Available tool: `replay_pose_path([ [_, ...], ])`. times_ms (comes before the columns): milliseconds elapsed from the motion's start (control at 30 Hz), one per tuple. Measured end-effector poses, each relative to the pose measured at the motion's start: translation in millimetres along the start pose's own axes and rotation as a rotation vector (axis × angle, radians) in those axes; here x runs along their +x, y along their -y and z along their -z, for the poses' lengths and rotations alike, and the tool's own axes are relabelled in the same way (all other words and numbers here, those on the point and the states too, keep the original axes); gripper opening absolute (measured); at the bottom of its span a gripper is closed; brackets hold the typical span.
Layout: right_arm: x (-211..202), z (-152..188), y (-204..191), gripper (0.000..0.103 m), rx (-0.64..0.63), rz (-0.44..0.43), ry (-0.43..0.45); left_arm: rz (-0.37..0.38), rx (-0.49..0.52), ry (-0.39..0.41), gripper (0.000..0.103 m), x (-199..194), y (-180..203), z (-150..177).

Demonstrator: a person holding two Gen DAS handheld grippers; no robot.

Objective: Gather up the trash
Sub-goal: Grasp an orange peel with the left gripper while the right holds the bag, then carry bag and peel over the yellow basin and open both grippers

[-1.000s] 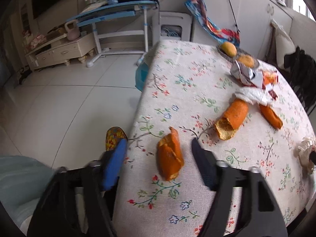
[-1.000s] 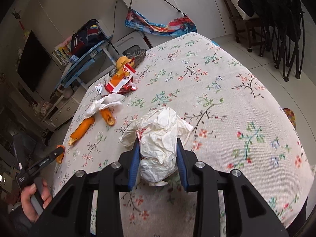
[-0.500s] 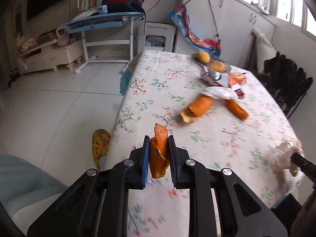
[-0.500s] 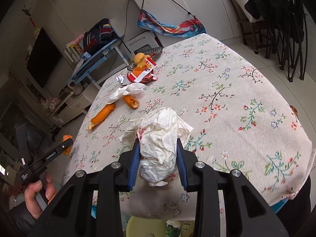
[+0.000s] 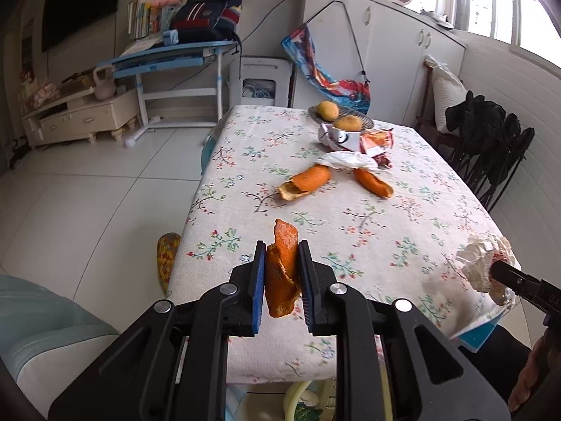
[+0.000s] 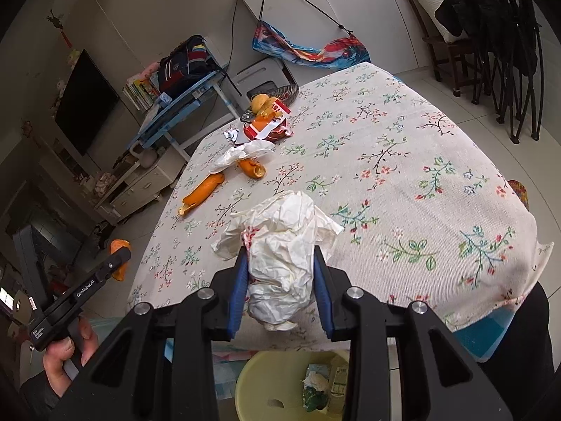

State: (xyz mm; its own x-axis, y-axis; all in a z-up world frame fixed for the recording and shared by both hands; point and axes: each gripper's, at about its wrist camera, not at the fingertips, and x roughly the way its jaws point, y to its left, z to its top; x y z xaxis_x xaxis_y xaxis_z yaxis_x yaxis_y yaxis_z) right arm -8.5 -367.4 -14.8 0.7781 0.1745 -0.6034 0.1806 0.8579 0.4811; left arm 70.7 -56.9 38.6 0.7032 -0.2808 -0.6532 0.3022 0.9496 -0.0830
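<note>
A table under a floral tablecloth [image 5: 350,210] fills the room's centre. At its far end sits a dark dish [image 5: 364,121] holding two yellow fruits [image 5: 328,110]. Behind stand a blue desk [image 5: 168,58] (a striped backpack [image 5: 207,17] on top), a black television [image 5: 80,0], and dark folding chairs [image 6: 505,35].

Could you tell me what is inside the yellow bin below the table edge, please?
In the yellow bin, some crumpled paper and a small carton lie at the bottom. The right gripper and its paper wad hide the rest.
</note>
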Motion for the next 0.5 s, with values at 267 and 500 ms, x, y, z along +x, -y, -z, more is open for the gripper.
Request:
replay_pose_path([
  [267,-10,19,-16,0.035,-0.041,-0.022,-0.028,0.034,0.023,0.002,0.018,-21,13,14],
  [500,-16,63,-31,0.035,-0.14,-0.004,-0.11,0.106,0.046,-0.051,0.018,-37,35,52],
])
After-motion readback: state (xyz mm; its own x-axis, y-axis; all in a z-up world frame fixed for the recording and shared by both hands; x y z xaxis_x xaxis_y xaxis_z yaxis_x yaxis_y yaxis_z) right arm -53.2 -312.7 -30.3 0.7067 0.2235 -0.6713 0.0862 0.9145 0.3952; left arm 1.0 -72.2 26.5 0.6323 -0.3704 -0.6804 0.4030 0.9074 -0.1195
